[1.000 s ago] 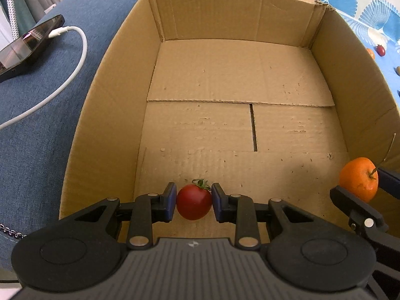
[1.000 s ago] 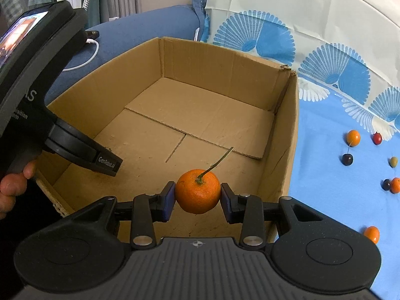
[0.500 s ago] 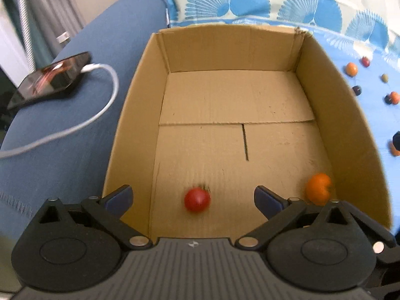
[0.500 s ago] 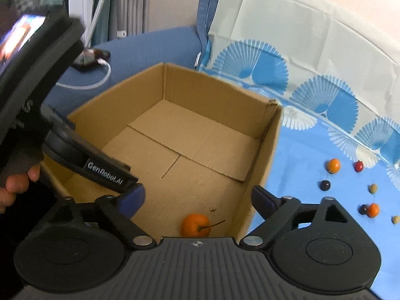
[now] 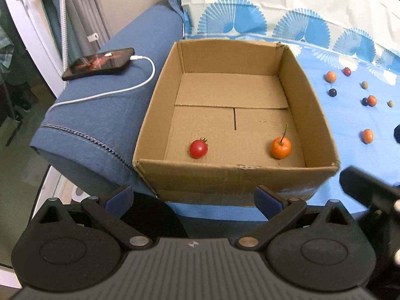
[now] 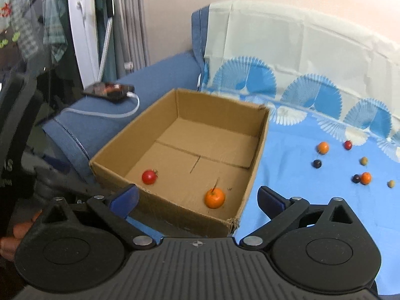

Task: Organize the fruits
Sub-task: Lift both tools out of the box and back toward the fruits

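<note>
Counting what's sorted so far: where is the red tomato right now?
The red tomato lies on the cardboard box floor, near the front wall on the left in both views, apart from the orange fruit to its right.

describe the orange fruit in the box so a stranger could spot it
Find the open cardboard box beside the blue sofa arm. Two fruits lie near its front wall. Yours is the orange fruit, right of the red tomato, with a thin stem sticking up.
</note>
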Demonstrator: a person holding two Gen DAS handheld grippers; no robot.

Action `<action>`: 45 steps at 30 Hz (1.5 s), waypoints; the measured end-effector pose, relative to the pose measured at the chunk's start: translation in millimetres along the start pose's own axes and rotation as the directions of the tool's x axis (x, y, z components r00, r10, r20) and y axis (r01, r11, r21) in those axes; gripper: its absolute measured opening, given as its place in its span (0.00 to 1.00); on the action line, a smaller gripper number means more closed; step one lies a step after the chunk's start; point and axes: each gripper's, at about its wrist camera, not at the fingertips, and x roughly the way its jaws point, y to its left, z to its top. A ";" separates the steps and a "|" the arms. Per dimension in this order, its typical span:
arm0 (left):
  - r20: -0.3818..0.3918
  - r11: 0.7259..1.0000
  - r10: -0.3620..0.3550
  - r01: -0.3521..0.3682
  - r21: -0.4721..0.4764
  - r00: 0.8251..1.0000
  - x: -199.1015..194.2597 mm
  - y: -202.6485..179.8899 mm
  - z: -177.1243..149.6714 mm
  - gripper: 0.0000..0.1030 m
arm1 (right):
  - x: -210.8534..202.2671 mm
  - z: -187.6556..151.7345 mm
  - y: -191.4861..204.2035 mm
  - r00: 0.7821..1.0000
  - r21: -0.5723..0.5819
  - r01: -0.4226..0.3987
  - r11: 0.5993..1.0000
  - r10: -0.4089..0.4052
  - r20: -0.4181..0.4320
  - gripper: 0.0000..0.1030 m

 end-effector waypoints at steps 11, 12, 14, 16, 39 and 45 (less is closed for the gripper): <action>0.106 1.000 -0.018 0.017 0.010 0.994 -58.8 -13.5 -22.0 1.00 | -60.6 -12.2 9.1 0.993 -0.047 0.006 0.999 0.000 0.119 0.99; 0.116 1.000 -0.017 0.015 0.011 0.993 -62.7 -13.7 -22.9 1.00 | -63.9 -13.3 9.3 0.992 -0.048 0.009 0.999 -0.003 0.126 0.99; 0.130 1.000 -0.017 0.016 0.012 0.991 -69.3 -14.0 -24.9 1.00 | -69.0 -14.1 8.8 0.990 -0.051 0.012 0.999 -0.005 0.140 0.99; 0.139 1.000 -0.016 0.015 0.011 0.990 -72.7 -12.6 -24.7 1.00 | -73.4 -14.4 9.4 0.989 -0.055 0.014 0.998 -0.006 0.151 0.99; 0.114 1.000 -0.021 0.020 0.012 0.993 -63.9 -4.8 -24.1 1.00 | -67.9 -14.8 15.1 0.991 -0.050 0.012 0.999 -0.005 0.134 0.99; 0.084 0.999 -0.028 0.026 0.028 0.996 -53.0 -9.0 -23.9 1.00 | -59.1 -17.4 9.3 0.994 -0.033 0.005 0.999 -0.001 0.112 0.99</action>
